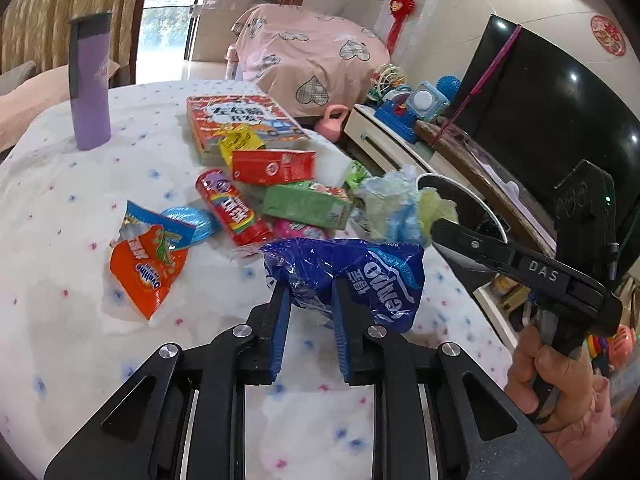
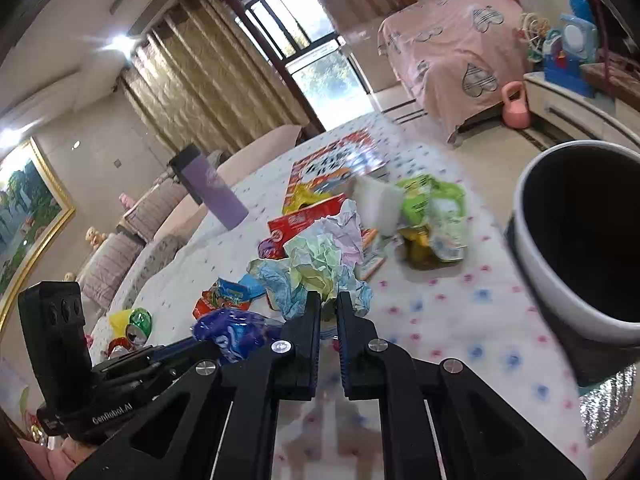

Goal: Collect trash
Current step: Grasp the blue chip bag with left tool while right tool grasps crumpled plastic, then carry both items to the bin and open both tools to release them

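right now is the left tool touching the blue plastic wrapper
Touching. The left wrist view shows the left tool closed on the blue plastic wrapper, both blue pads pinching its crumpled near edge.

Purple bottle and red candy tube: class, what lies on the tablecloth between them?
Left wrist view: only bare tablecloth lies between purple bottle and red candy tube.

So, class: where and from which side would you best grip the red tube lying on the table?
Grip the red tube across its middle, coming from above. It lies flat, its round sides exposed there, while the green carton crowds its far side and the blue lid its near side.
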`<state>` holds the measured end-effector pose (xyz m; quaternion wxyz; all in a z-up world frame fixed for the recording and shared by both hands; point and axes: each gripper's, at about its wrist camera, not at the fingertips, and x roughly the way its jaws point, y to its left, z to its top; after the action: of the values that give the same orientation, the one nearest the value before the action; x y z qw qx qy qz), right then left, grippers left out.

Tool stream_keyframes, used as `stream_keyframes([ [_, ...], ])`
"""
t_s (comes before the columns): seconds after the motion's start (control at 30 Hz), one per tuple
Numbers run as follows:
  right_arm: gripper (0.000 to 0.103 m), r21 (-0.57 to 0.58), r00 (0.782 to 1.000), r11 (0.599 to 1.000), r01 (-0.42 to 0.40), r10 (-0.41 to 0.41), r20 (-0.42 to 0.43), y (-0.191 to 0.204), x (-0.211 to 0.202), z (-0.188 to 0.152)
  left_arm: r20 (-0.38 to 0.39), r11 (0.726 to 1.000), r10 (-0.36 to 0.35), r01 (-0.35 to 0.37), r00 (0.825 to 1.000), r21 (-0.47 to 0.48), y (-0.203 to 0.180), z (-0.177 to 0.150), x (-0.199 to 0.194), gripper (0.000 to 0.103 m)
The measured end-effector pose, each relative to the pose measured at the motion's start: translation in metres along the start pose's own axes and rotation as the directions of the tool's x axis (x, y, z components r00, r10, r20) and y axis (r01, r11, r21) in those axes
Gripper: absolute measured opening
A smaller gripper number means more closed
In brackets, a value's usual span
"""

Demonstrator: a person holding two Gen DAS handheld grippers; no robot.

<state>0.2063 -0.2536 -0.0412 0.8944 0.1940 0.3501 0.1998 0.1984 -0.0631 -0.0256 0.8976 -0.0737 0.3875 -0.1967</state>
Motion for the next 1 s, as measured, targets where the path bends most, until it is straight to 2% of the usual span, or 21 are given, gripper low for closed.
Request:
stream_keyframes([
  [0.5, 0.008, 0.089, 0.984, 0.99, 0.111, -0.122, 0.13, -0.055, -0.085, 0.001, 0.001, 0.992, -0.068, 0.067, 0.998, 0.111, -0.07, 0.013, 0.017, 0.019],
  [1.0, 0.008, 0.147, 0.958, 0.969, 0.198, -0.223, 0.179, -0.1, -0.124, 0.005, -0.003, 0.975, -0.09, 0.089, 0.996, 0.202, -0.132, 0.035, 0.046, 0.019],
])
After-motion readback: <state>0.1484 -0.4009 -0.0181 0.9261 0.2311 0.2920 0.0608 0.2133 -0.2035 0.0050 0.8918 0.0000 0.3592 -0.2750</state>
